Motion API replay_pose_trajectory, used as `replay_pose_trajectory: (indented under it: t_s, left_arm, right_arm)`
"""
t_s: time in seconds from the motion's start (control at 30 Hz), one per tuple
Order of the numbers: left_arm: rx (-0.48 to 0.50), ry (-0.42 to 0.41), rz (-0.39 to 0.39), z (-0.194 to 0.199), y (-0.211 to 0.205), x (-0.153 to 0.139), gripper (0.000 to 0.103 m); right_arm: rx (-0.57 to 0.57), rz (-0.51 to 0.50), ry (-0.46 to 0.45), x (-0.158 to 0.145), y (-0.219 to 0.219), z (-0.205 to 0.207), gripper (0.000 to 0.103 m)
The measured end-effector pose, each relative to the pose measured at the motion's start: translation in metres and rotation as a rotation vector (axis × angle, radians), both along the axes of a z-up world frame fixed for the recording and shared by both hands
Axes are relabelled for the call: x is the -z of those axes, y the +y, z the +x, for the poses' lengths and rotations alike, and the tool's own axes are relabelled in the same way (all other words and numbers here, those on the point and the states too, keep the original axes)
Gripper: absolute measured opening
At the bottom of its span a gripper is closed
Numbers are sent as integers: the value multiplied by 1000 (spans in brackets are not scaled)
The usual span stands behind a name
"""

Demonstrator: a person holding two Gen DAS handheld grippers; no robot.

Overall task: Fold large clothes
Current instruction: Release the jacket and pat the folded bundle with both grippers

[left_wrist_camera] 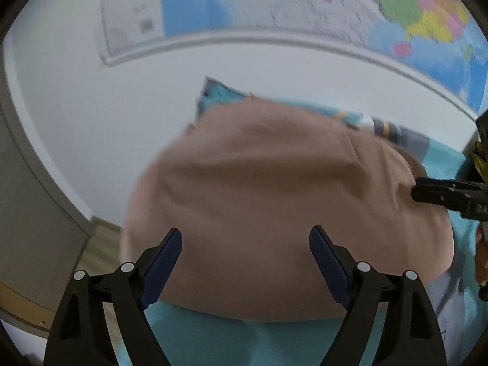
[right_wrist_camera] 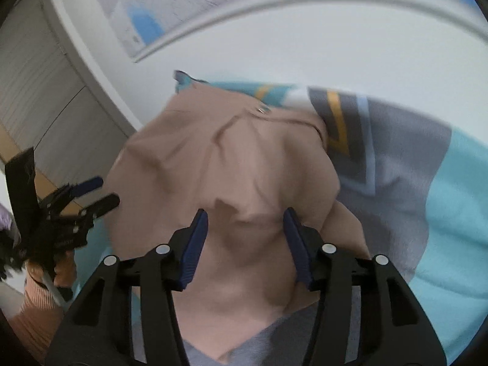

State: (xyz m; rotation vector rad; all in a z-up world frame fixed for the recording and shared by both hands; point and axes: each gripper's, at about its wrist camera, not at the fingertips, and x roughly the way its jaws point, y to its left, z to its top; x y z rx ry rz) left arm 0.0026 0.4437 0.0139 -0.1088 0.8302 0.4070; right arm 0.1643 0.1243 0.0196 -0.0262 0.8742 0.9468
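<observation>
Tan garment (left_wrist_camera: pixel 268 198) bunched on a teal bedspread (right_wrist_camera: pixel 451 228), left gripper (left_wrist_camera: pixel 245 241) wide open and empty, right gripper (right_wrist_camera: pixel 245 222) half open above the cloth, gripping nothing

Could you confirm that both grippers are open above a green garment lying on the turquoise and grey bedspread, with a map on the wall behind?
One detail is off: the garment is tan, not green, as both wrist views show. The rest holds: the left gripper and right gripper are open above it, it lies on the turquoise and grey bedspread, and a map hangs on the wall behind.
</observation>
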Motion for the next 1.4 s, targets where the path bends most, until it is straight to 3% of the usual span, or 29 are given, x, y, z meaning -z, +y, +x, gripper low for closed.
replay_pose_trajectory:
  t_s: [0.03,0.17,0.33,0.53,0.8,0.97,1.1,1.4]
  left_arm:
    - [-8,16,-1,1,-2,5,82]
    - [-26,26,23,2,-4,8,82]
    - [-23,-17,70,-7,-19,-6,83]
    - [37,-34,92,-6,-45,-9,84]
    - [19,26,27,3,-42,20,84]
    - [1,-1,50,-4,-50,13,85]
    - [-19,-21,78,-12,-60,9,96]
    - [-67,-80,66,-27,-69,-10,96]
  right_arm:
    - [9,-2,11,5,-2,2,44]
    - [5,-16,-14,1,-8,-5,44]
    - [-46,26,-103,-19,-15,-34,54]
    - [-125,-43,-190,-14,0,-65,54]
    - [-127,-88,-163,8,12,-66,54]
    - [-113,-57,-178,-2,1,-76,59]
    - [-104,-42,-213,-7,-2,-88,68]
    - [-82,-32,-259,-12,-15,-109,83]
